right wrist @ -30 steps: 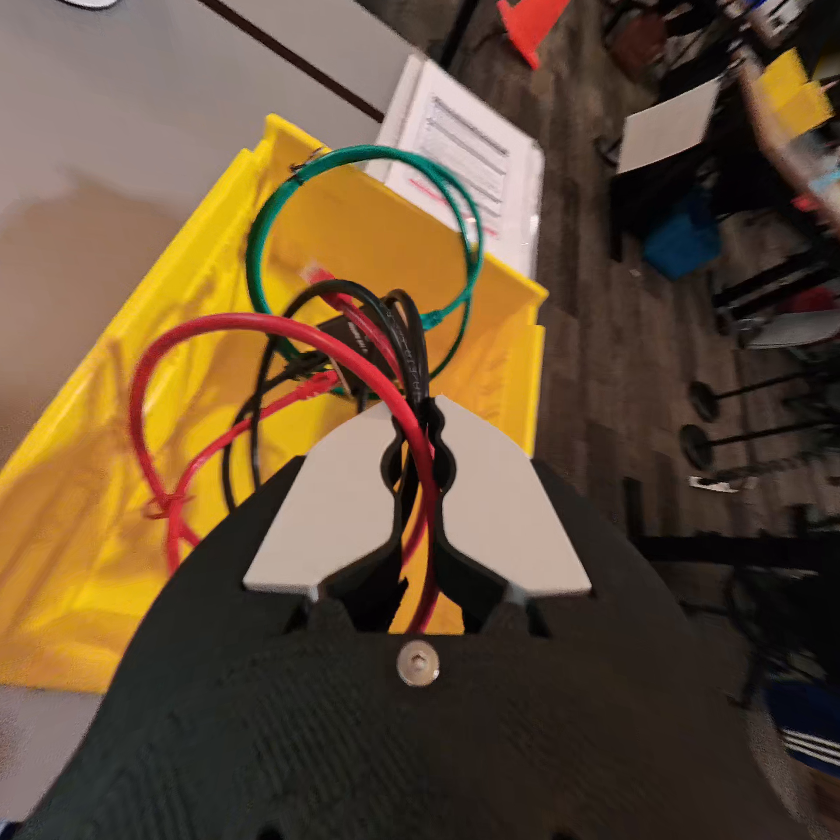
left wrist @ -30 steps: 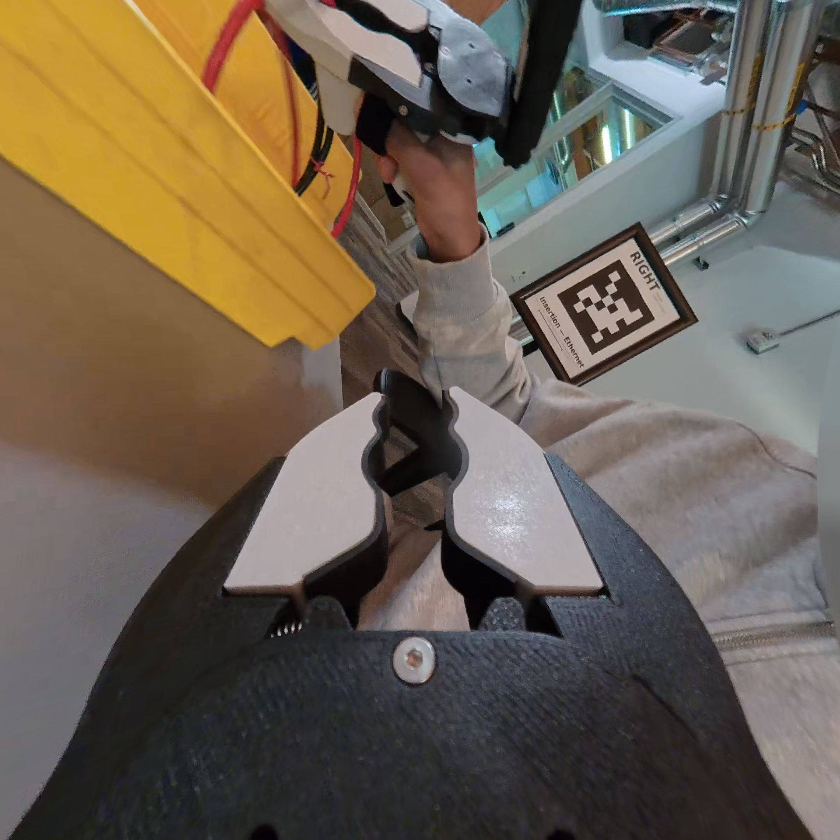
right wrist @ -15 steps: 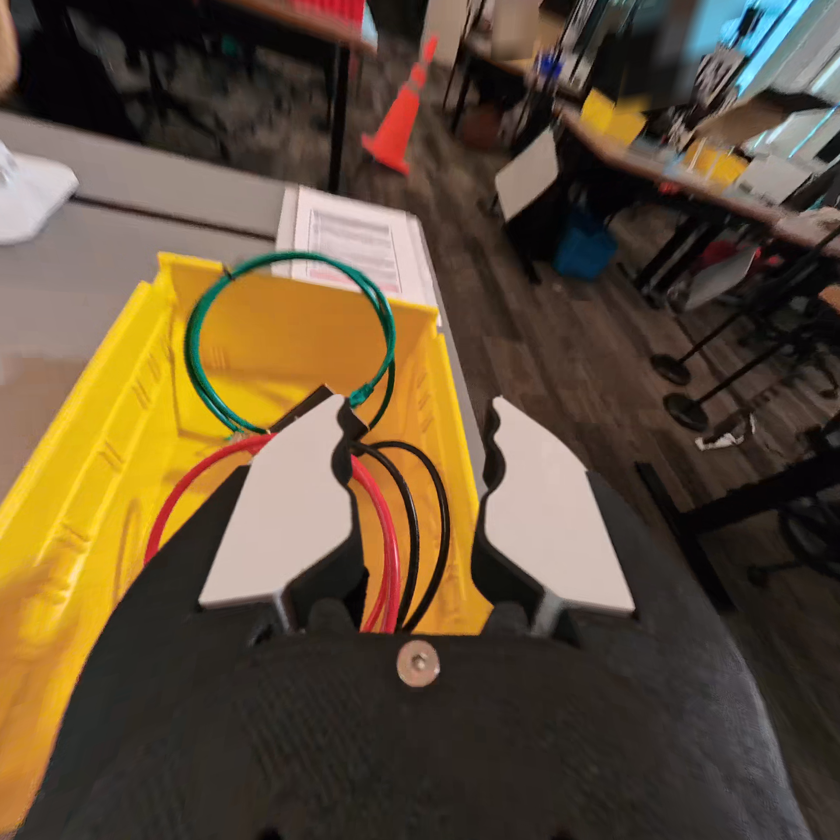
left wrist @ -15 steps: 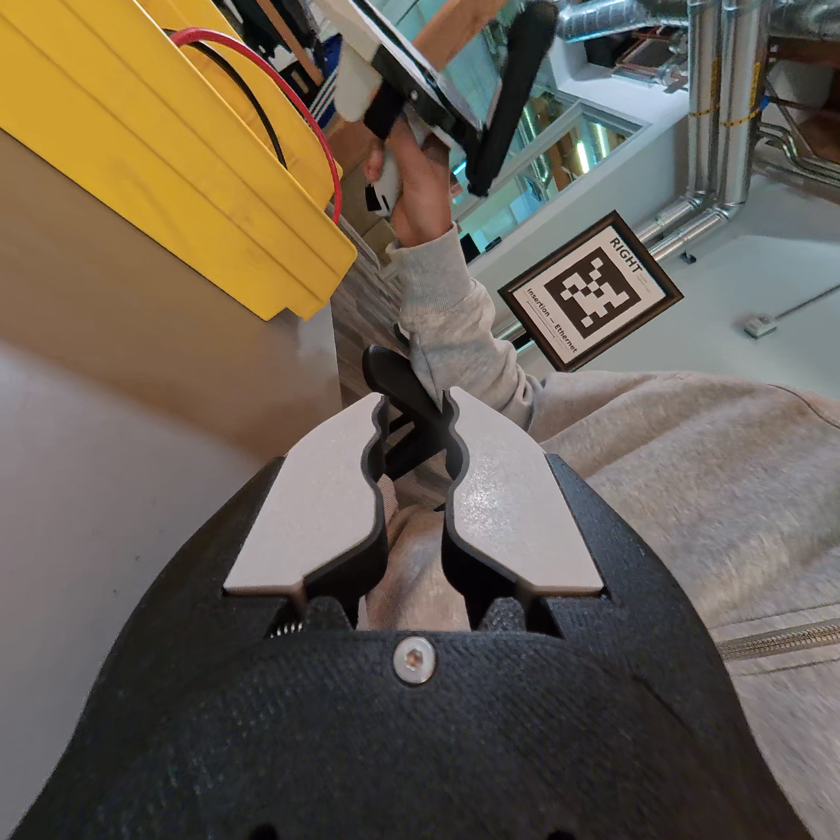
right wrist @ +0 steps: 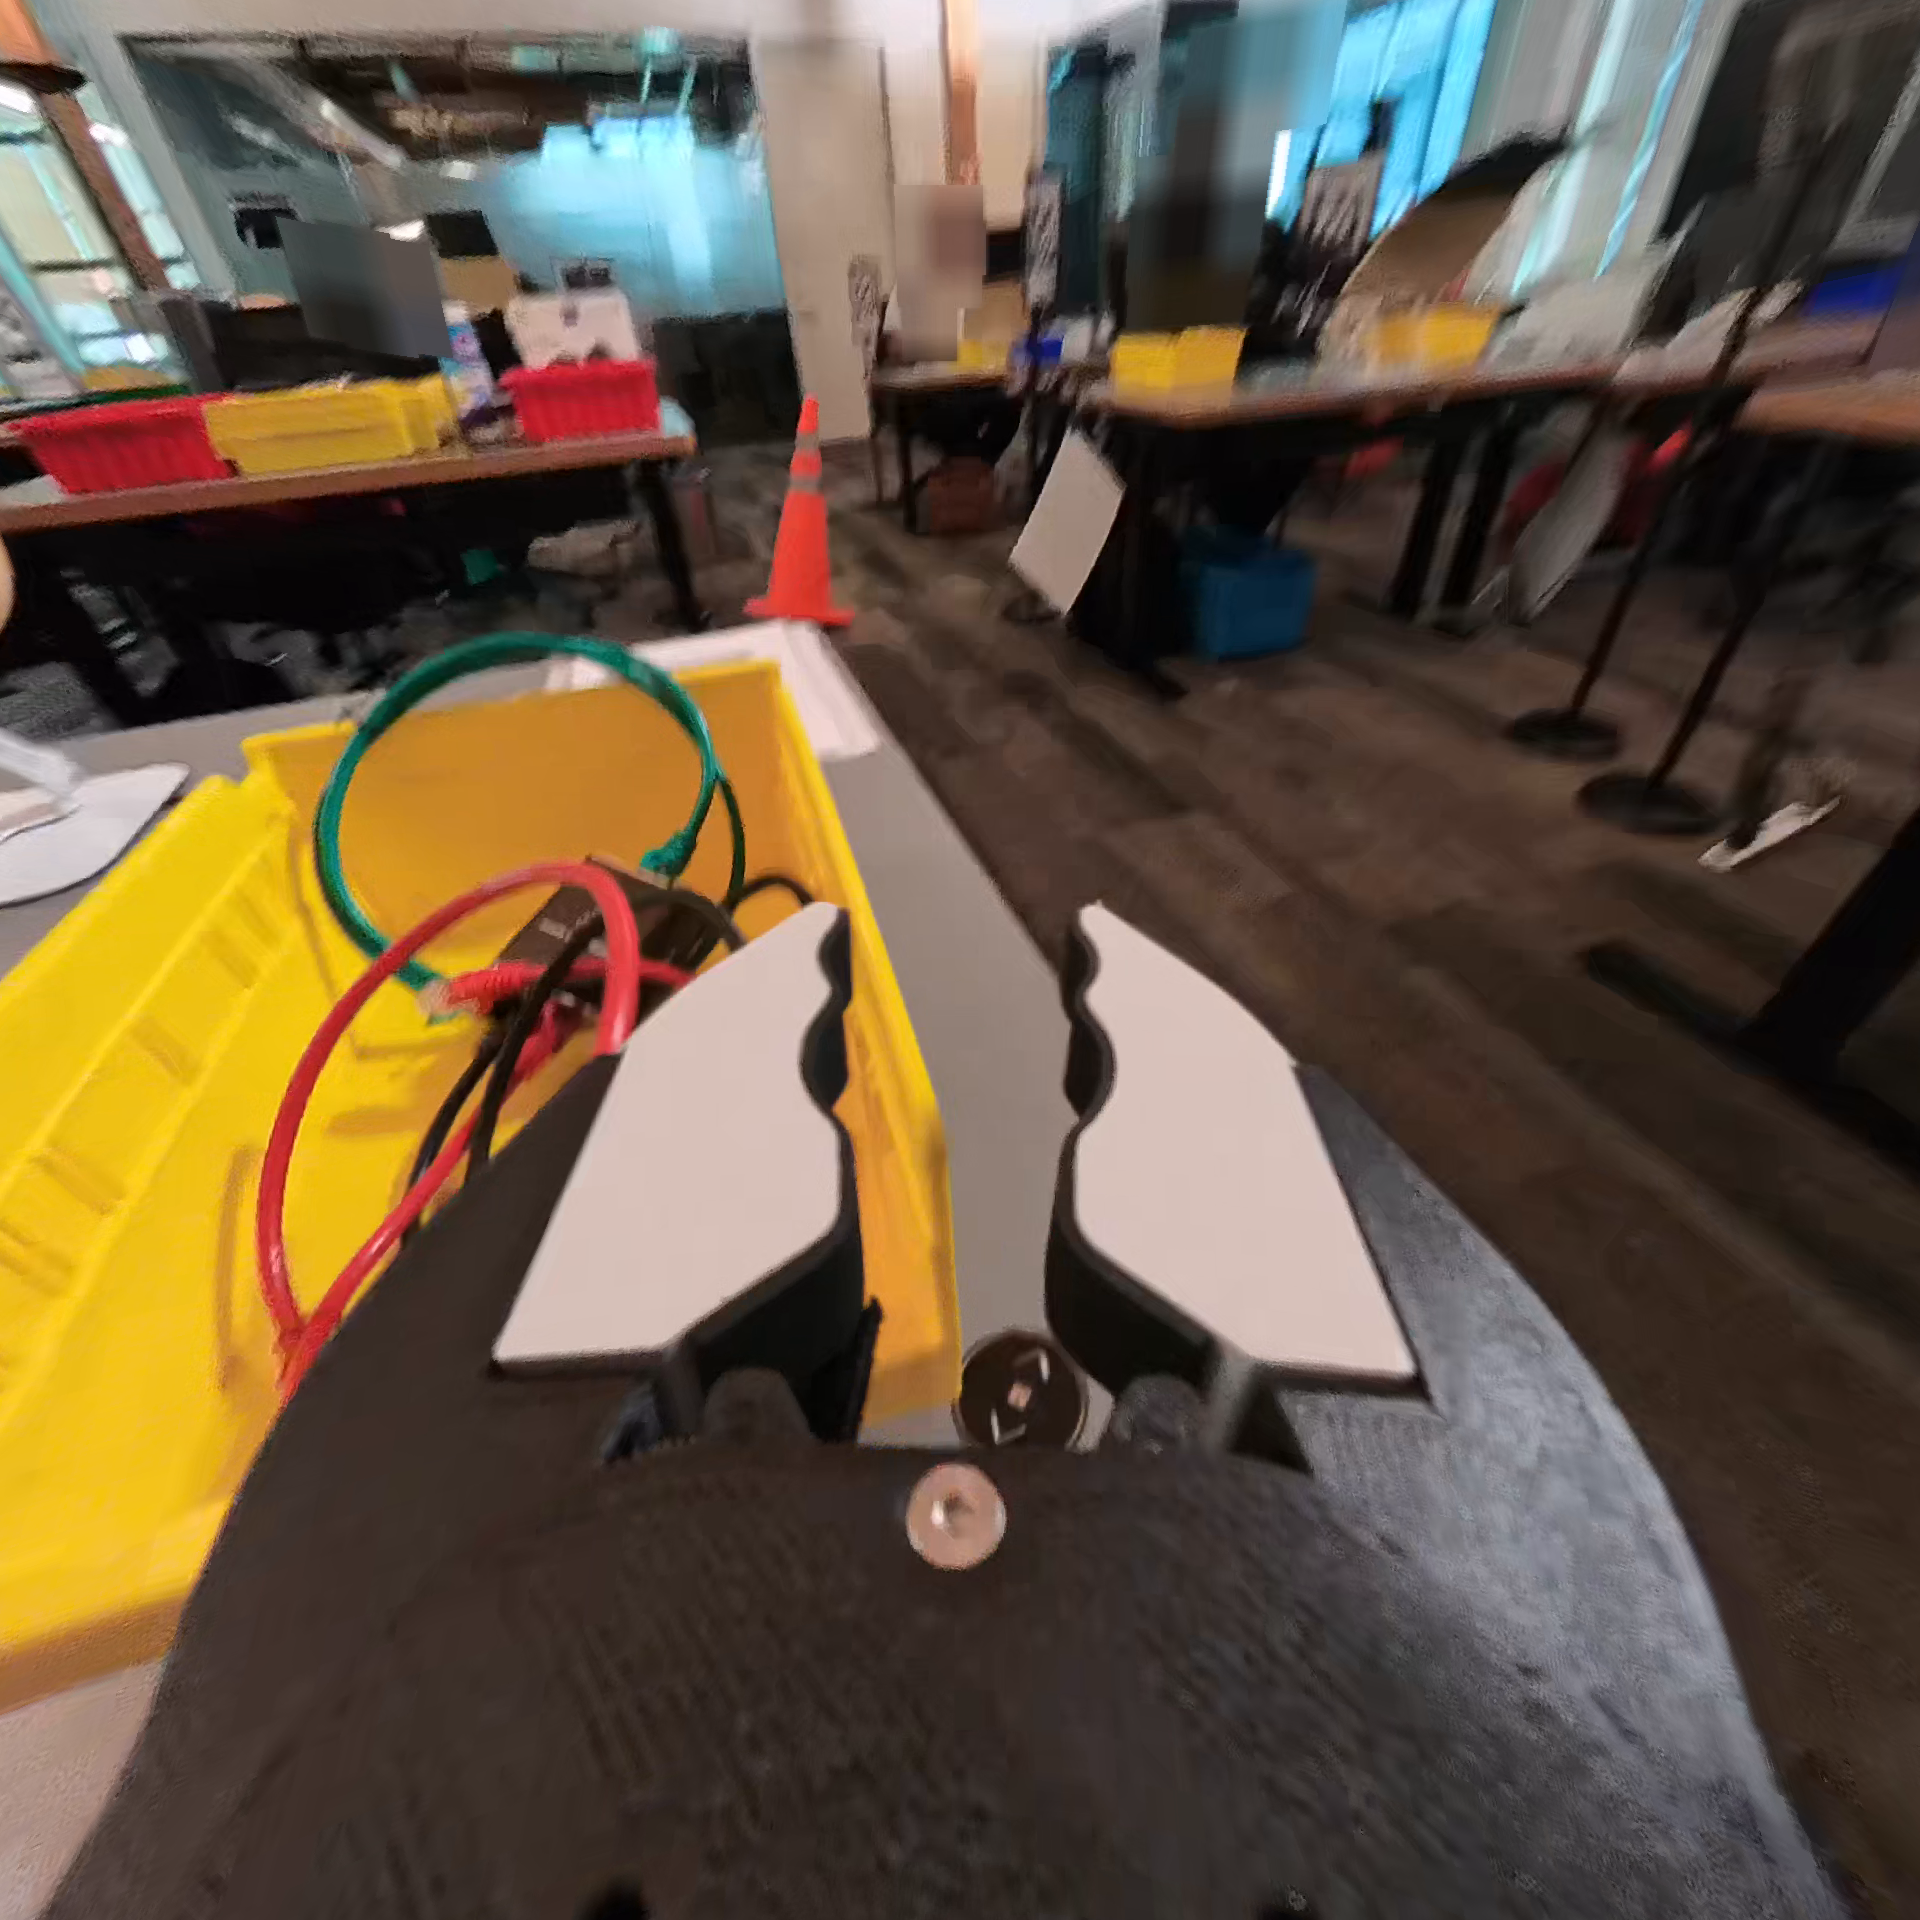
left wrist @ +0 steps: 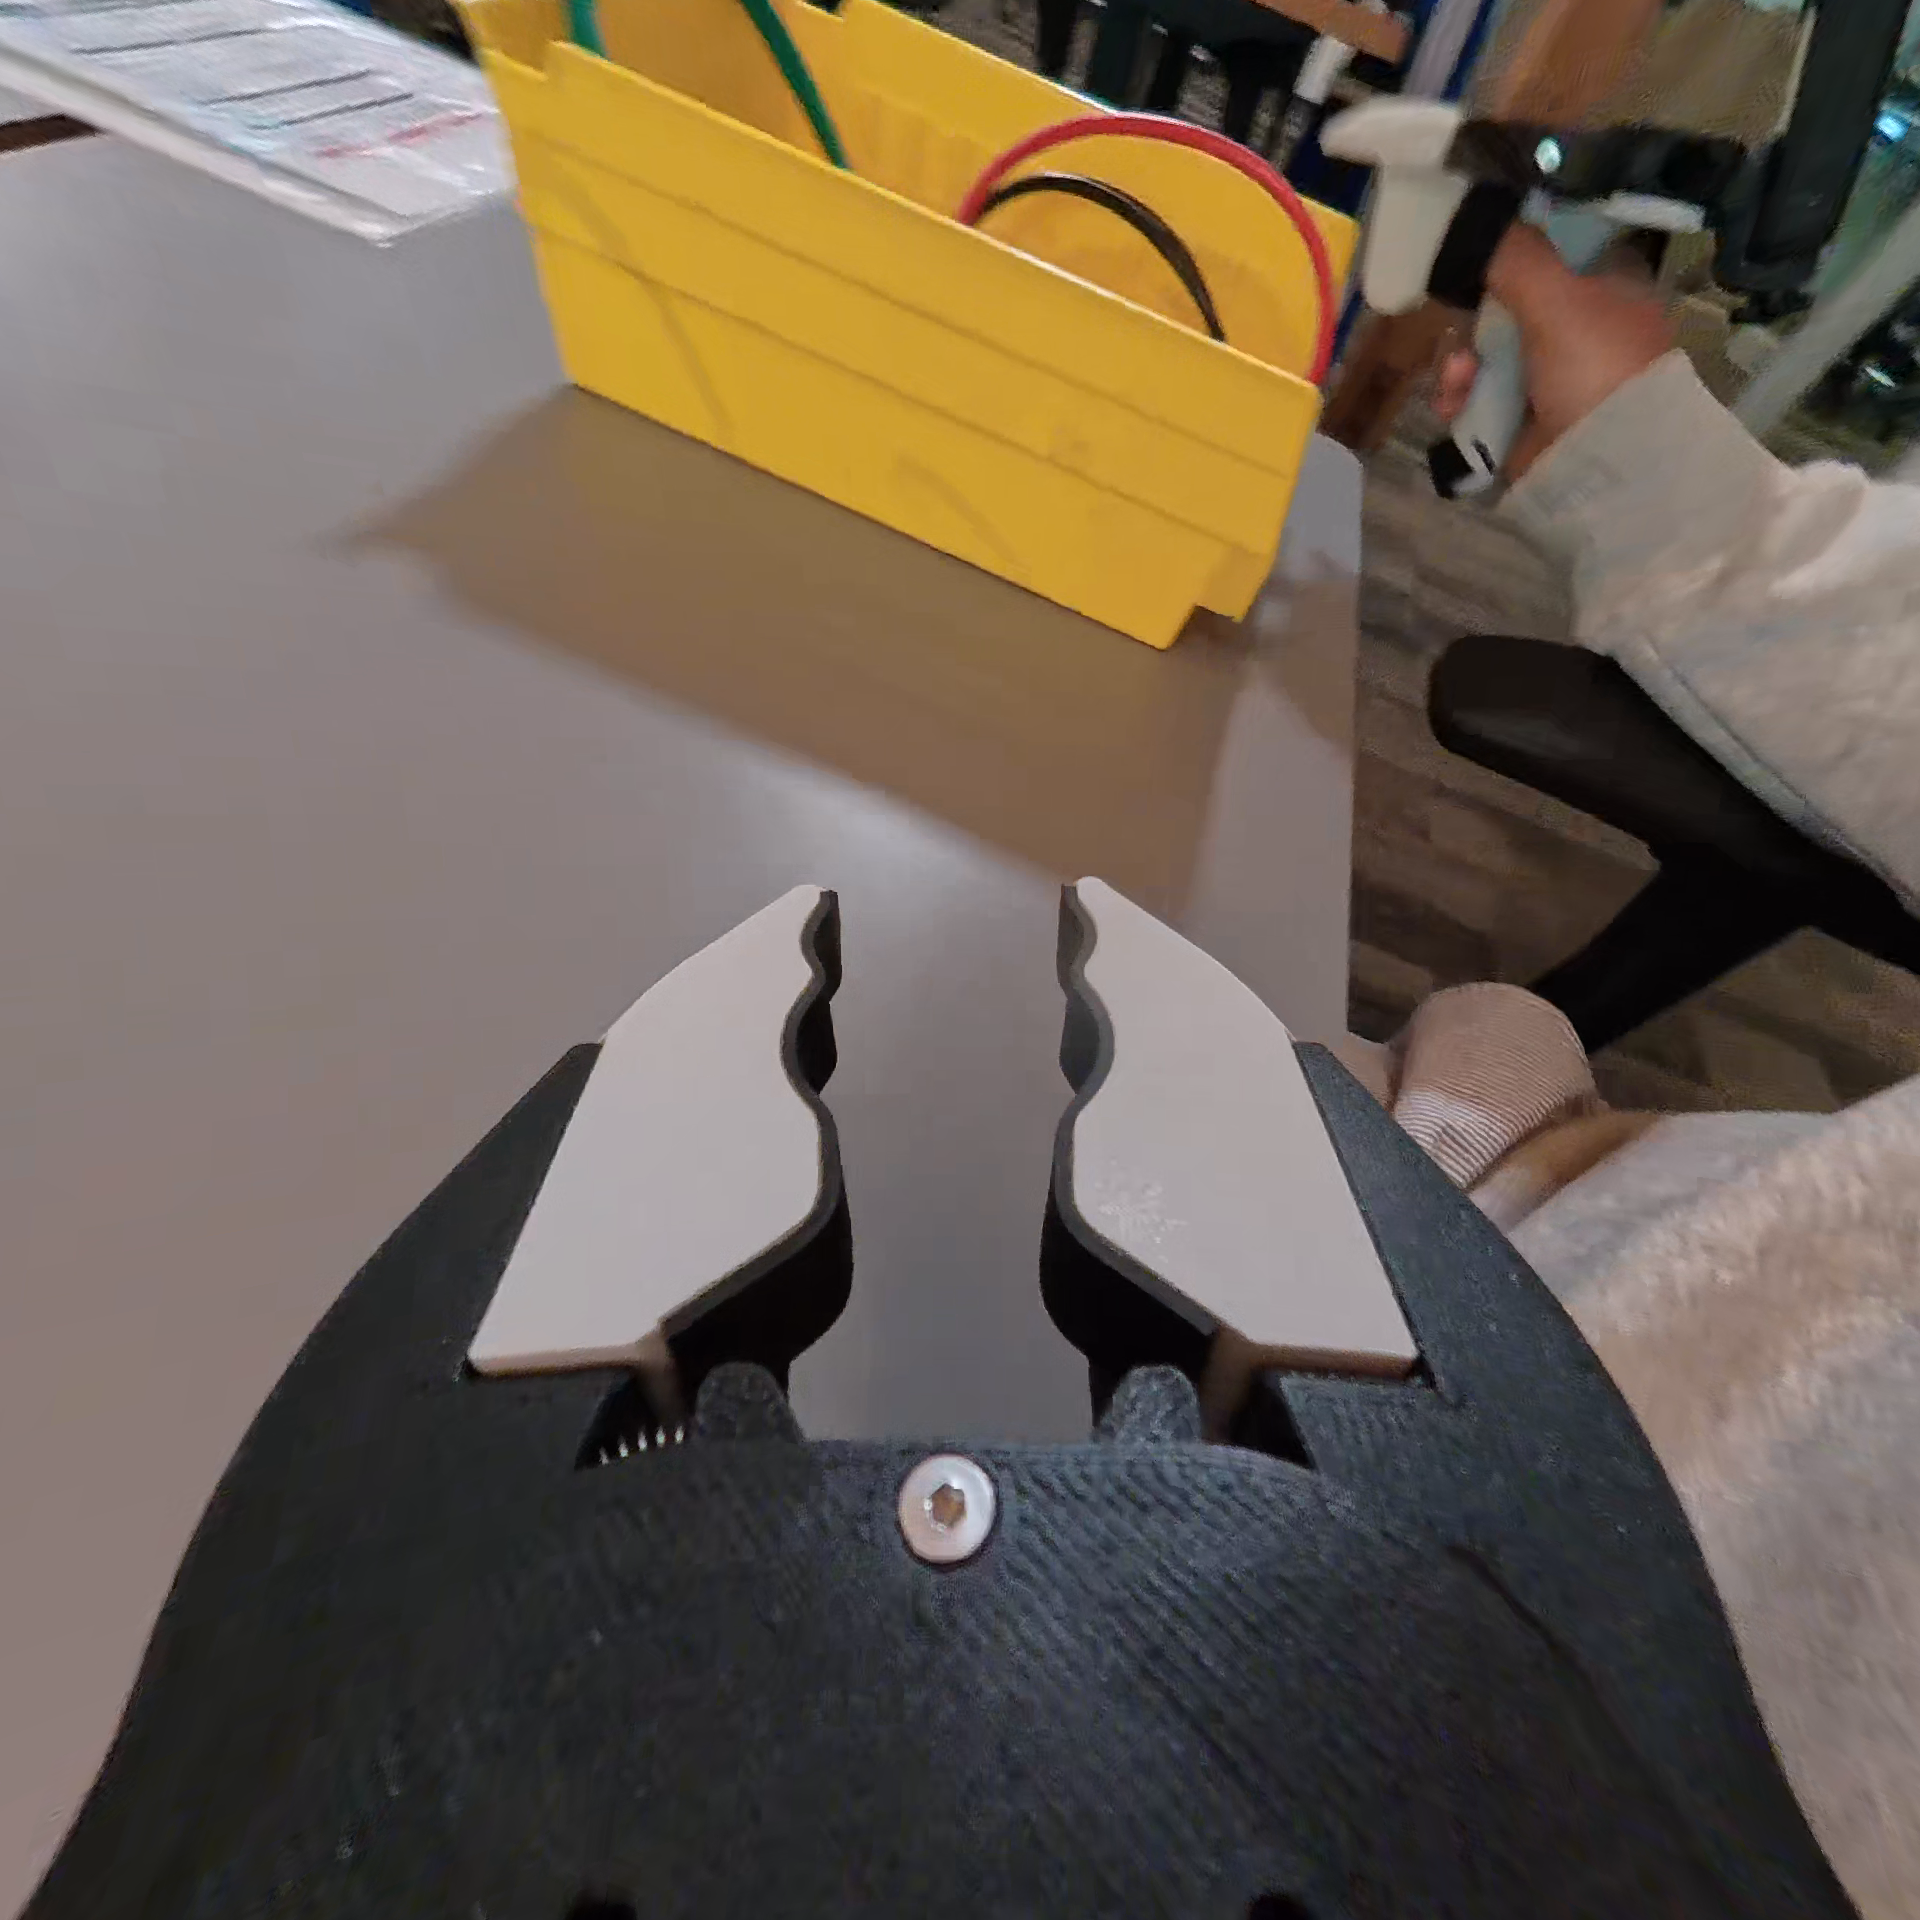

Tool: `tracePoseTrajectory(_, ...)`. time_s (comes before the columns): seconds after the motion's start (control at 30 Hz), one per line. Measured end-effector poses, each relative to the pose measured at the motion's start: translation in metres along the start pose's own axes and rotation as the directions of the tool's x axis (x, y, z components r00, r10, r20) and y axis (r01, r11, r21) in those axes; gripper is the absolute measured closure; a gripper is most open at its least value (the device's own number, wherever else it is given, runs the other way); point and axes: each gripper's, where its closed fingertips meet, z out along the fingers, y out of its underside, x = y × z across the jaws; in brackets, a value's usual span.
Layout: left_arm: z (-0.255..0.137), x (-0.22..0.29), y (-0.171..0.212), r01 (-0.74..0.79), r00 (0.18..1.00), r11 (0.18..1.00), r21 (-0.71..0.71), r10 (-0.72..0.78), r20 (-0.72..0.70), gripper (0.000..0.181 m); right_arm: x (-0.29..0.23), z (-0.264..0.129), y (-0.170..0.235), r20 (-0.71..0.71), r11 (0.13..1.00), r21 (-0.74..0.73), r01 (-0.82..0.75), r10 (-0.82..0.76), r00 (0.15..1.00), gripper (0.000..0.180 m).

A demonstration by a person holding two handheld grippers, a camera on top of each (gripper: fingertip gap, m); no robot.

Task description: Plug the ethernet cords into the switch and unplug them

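The left gripper (left wrist: 945, 914) is low over the grey table (left wrist: 312, 727), pointing flat across it at the yellow bin (left wrist: 883, 343). Its two fingers are spread apart with nothing between them. A grey sleeve (left wrist: 1714, 1351) lies beside it.

The right gripper (right wrist: 956, 935) is up above the near right corner of the bin, held in a hand (left wrist: 1558, 332) past the bin's end. Its fingers are spread too and hold nothing.

Inside the bin lie a red cord (right wrist: 312, 1091), a black cord (right wrist: 468, 1081) and a green cord (right wrist: 353, 790), all in loops. A small black box sits among them, maybe the switch (right wrist: 613, 914), but it is blurry.

A sheet of paper (left wrist: 239, 104) with printed lines lies behind the bin. An orange cone (right wrist: 800, 530) stands on the floor.
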Motion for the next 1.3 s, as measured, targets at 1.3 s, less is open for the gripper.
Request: tracePoseTrajectory(1.3, -0.132, -0.121, 0.018, 0.191, 0.866, 0.931, 0.31, -0.309, 0.394, 0.14, -0.029, 0.068, 0.068, 0.369, 0.925, -0.271, 0.266, -0.155, 0.916, 0.174)
